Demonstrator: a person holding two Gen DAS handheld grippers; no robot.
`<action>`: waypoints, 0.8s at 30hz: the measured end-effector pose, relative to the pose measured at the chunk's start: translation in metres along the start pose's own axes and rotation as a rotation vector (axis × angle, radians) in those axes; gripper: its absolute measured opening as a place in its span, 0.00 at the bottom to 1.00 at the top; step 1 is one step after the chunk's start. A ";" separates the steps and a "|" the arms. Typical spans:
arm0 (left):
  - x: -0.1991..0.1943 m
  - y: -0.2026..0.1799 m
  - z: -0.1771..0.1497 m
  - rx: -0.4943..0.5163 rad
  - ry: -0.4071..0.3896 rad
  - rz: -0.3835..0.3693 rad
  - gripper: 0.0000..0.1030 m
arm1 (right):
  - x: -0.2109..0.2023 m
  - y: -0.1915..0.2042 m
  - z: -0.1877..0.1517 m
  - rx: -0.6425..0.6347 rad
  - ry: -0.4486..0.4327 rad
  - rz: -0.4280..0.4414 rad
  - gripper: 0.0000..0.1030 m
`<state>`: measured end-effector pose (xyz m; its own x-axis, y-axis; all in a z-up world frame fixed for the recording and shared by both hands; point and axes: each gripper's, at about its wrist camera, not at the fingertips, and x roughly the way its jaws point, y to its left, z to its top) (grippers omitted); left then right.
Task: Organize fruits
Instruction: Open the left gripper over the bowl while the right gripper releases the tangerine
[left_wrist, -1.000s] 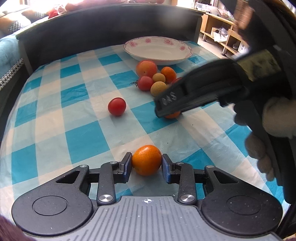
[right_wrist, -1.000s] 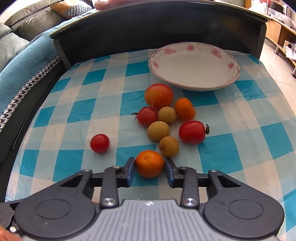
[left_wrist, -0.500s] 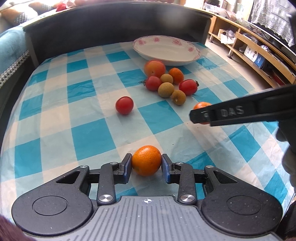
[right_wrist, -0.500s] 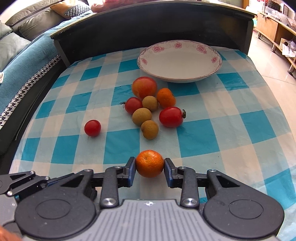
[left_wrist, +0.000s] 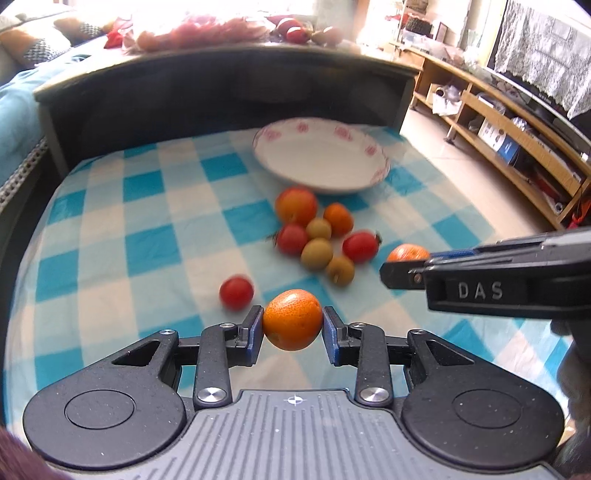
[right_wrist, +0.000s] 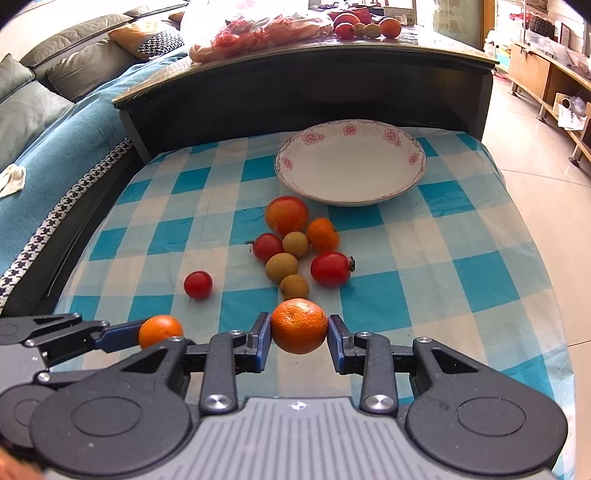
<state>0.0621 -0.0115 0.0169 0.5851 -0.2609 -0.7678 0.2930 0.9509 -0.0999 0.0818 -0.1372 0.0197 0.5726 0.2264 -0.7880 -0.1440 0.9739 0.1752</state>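
My left gripper (left_wrist: 292, 329) is shut on an orange mandarin (left_wrist: 292, 319) and holds it above the checked cloth. My right gripper (right_wrist: 299, 332) is shut on a second mandarin (right_wrist: 299, 325), also lifted. Each gripper shows in the other's view: the right one (left_wrist: 404, 264) with its mandarin (left_wrist: 408, 253), the left one (right_wrist: 147, 334) with its mandarin (right_wrist: 160, 329). An empty white flowered plate (right_wrist: 295, 181) stands at the back. In front of it lies a cluster of fruit: a large tomato (right_wrist: 286, 215), a mandarin (right_wrist: 323, 234), small red tomatoes and tan longans.
A lone cherry tomato (right_wrist: 198, 284) lies left of the cluster. A dark raised headboard-like ledge (right_wrist: 303, 85) walls the back, with bags and more fruit on top. A sofa is on the left, wooden shelves (left_wrist: 517, 147) on the right. The cloth's edges drop off right and front.
Both grippers have risen and pulled back with their mandarins; the plate and fruit cluster now look farther away. The fruit on the cloth has not moved.
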 end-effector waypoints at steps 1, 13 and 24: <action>0.001 0.000 0.005 -0.002 -0.005 -0.006 0.40 | 0.001 -0.001 0.004 0.006 -0.001 0.003 0.34; 0.033 -0.006 0.067 0.021 -0.042 -0.019 0.40 | 0.007 -0.027 0.059 0.029 -0.052 -0.025 0.34; 0.085 -0.020 0.117 0.090 -0.035 0.004 0.40 | 0.045 -0.056 0.110 0.056 -0.054 -0.034 0.34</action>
<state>0.1943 -0.0726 0.0271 0.6119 -0.2642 -0.7455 0.3562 0.9336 -0.0385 0.2042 -0.1806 0.0394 0.6194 0.1922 -0.7612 -0.0797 0.9799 0.1826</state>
